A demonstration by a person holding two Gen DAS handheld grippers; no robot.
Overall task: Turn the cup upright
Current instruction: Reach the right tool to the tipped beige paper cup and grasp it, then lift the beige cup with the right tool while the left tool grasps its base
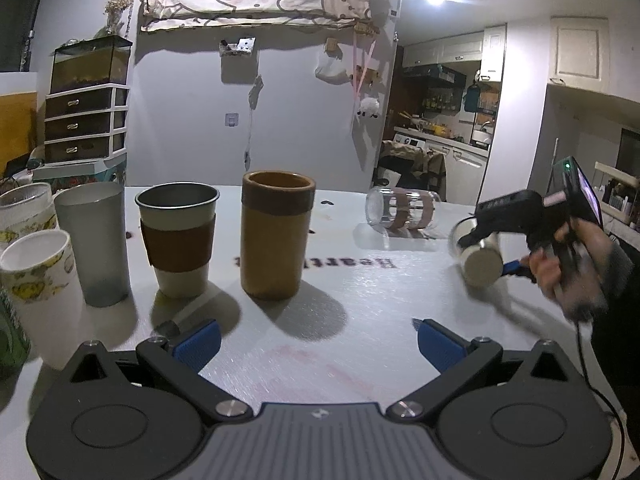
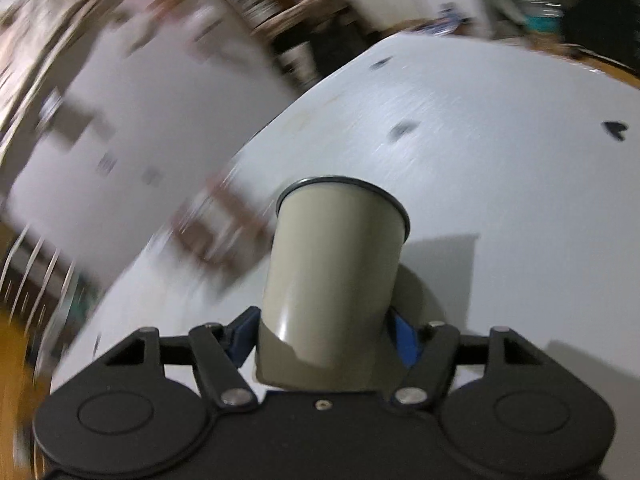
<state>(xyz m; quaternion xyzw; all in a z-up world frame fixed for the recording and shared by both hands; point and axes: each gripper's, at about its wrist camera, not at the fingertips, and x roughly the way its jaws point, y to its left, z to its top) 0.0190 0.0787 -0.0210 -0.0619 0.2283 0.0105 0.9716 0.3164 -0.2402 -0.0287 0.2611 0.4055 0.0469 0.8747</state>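
White tabletop (image 1: 360, 304) runs wide under both my grippers, with a grey wall and a kitchen doorway behind it; along the left side stands a row of upright cups, the tall brown one (image 1: 277, 236) the biggest, then the grey tumbler (image 1: 96, 240), then the sleeved metal cup (image 1: 178, 236); a clear glass (image 1: 404, 212) lies on its side further back, near my right hand's work. My right gripper (image 2: 326, 338) is clamped on the beige cup (image 2: 332, 280) near its base, the cup tilted in the air above the table on the right, its dark rim pointing away from me; the wrist view is smeared with motion, so I judge the turn is under way. My left gripper (image 1: 318, 346) hangs low over bare table with its blue fingers (image 1: 198, 344) spread wide, holding nothing. Risks as I see them: the smooth tapered wall could slide out of so low a pinch; the swing could clip the lying glass and roll it; setting down off-level could tip the cup over.
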